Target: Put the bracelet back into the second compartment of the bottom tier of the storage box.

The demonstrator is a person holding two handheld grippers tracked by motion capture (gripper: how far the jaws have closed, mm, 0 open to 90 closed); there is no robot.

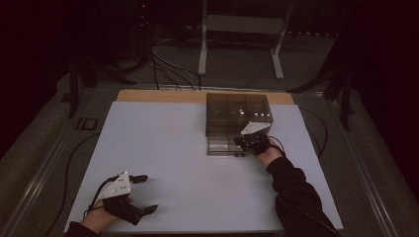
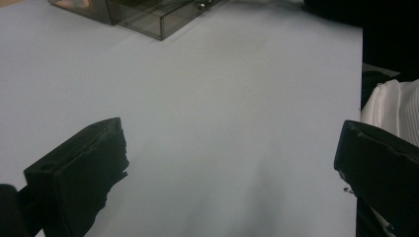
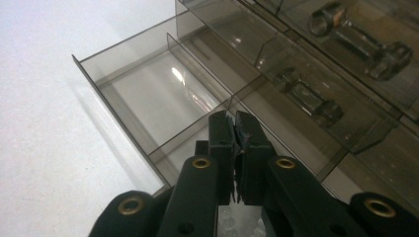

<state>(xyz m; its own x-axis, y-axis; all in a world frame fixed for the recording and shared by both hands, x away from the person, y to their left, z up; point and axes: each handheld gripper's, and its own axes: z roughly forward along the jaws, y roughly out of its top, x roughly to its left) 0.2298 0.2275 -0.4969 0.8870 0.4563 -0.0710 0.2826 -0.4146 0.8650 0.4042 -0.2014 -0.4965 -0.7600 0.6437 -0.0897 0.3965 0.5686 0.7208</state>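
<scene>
A smoky clear drawer cabinet (image 1: 237,116) stands at the back of the white table (image 1: 168,148). Its bottom drawer (image 1: 221,147) is pulled out toward me. In the right gripper view that drawer (image 3: 148,94) is empty and split by thin partitions. My right gripper (image 1: 241,142) reaches in from the right, and its jaws (image 3: 235,129) are pressed together on a thin drawer wall. Near the front left corner my left gripper (image 1: 148,193) rests wide open. Only bare table lies between its jaws (image 2: 232,168).
Dark metal parts (image 3: 360,39) (image 3: 306,96) lie in the closed drawers above. A white cloth (image 2: 390,103) shows past the table edge in the left gripper view, with the cabinet (image 2: 153,19) far off. Cables and a stand's legs (image 1: 237,44) lie on the floor beyond the table.
</scene>
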